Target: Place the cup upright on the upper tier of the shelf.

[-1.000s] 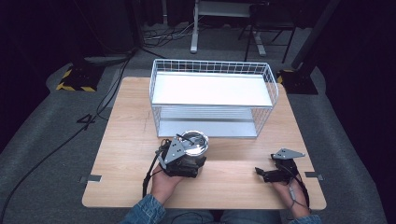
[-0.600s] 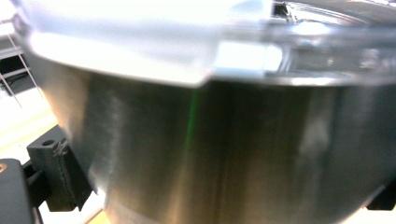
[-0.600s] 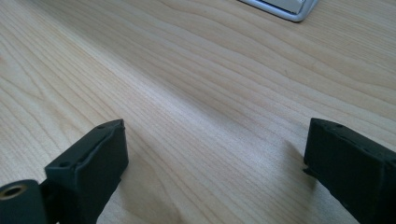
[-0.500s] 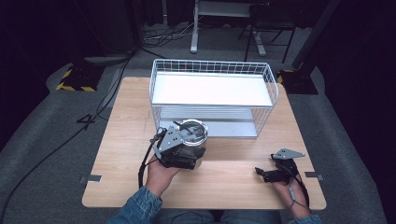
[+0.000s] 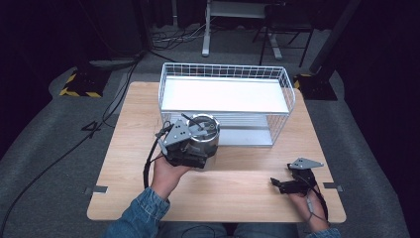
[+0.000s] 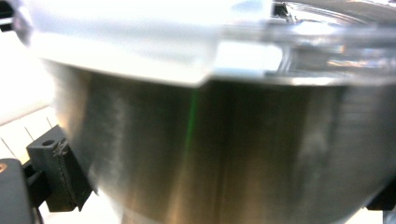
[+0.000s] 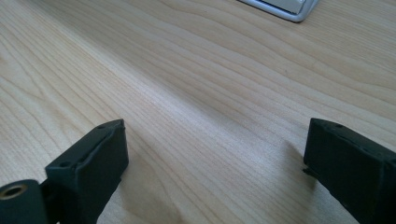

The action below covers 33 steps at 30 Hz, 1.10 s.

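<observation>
Near the middle of the worktop (image 5: 124, 148), just in front of the wire rack (image 5: 225, 106), the left hand (image 5: 166, 173) reaches forward with its left tongs (image 5: 190, 144) clenched on a steel pot (image 5: 203, 134). The pot stands upright, its glass lid (image 6: 140, 37) on top, its body between the jaws. At the near right corner the right tongs (image 5: 282, 186) rest released, pointing toward the left edge.
</observation>
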Each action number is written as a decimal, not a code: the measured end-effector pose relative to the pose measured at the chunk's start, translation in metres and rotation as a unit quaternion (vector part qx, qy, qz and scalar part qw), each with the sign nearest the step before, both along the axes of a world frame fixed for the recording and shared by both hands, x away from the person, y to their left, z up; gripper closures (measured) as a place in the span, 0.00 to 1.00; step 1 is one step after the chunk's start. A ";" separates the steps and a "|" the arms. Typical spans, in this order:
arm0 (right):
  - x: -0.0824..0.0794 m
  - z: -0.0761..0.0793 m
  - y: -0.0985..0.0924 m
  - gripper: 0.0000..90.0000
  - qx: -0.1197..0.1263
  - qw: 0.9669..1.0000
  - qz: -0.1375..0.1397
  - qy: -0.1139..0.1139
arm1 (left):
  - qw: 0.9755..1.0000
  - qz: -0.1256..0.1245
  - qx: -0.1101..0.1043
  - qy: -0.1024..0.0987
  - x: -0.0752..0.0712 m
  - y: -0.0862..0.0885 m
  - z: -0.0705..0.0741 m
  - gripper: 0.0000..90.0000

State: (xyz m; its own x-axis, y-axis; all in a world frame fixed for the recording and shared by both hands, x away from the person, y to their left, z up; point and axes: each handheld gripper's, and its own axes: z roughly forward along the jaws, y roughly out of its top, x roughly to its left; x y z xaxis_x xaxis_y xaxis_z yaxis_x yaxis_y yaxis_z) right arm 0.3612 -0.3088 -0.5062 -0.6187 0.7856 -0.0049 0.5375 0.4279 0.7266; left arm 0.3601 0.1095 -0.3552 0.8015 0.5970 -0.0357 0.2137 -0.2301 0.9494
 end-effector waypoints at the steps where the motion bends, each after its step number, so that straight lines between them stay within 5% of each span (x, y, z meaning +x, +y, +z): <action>1: 0.000 0.000 0.000 0.07 0.000 1.000 0.000 0.000 | 1.000 -0.002 0.000 -0.001 0.002 0.000 0.006 0.04; 11: 0.000 0.000 0.000 0.08 0.001 1.000 0.000 0.000 | 1.000 -0.010 -0.013 0.004 0.013 0.002 0.031 0.04; 33: 0.000 0.000 0.000 0.08 0.001 1.000 0.000 0.000 | 1.000 -0.012 -0.006 -0.010 0.042 -0.005 0.082 0.04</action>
State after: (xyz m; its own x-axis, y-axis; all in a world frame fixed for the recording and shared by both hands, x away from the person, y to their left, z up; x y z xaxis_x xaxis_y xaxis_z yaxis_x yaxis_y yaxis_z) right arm 0.3610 -0.3088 -0.5061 -0.6184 0.7859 -0.0029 0.5380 0.4261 0.7273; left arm 0.4018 0.1048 -0.2727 0.8164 0.5769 -0.0263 0.1883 -0.2228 0.9565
